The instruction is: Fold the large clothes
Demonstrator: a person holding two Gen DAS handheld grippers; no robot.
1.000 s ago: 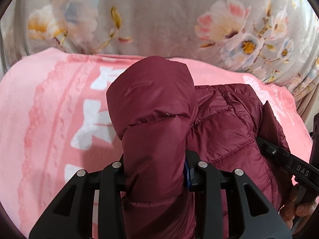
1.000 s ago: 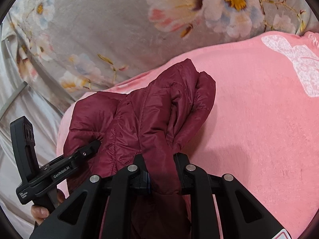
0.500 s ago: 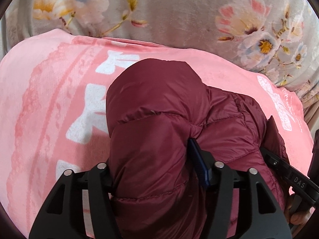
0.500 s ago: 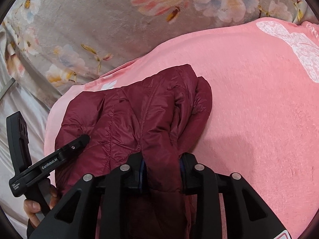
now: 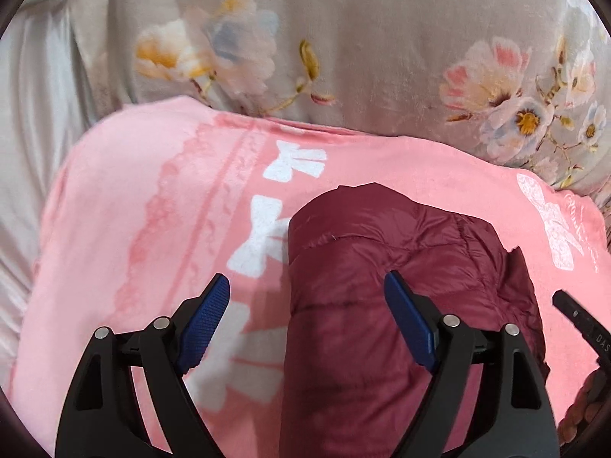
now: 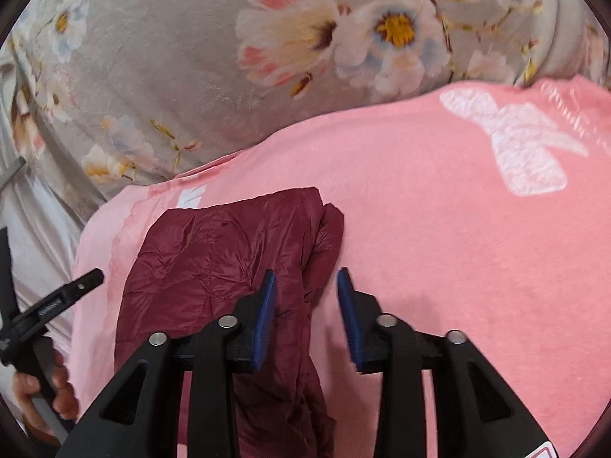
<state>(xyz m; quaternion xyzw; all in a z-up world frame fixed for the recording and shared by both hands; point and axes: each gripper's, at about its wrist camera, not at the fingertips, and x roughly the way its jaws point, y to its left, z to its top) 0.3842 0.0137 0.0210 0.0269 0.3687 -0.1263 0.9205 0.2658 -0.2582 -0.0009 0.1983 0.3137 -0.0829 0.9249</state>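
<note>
A dark red puffer jacket (image 5: 385,267) lies folded flat on a pink blanket (image 5: 152,198) with white bows. In the left wrist view my left gripper (image 5: 305,320) is open just above the jacket's left edge, its blue pads wide apart and holding nothing. In the right wrist view the jacket (image 6: 229,252) lies at lower left, and my right gripper (image 6: 305,305) is open over its right edge, pads apart and empty. The tip of the other gripper shows at each view's side.
A grey floral blanket (image 6: 267,57) lies behind the pink blanket (image 6: 458,229). White sheet (image 5: 30,114) shows at the far left. The person's hand (image 6: 46,393) holds the left gripper's handle at the lower left of the right wrist view.
Both grippers were shut on the raised jacket; they have lowered it flat onto the pink blanket, opened and let it go.
</note>
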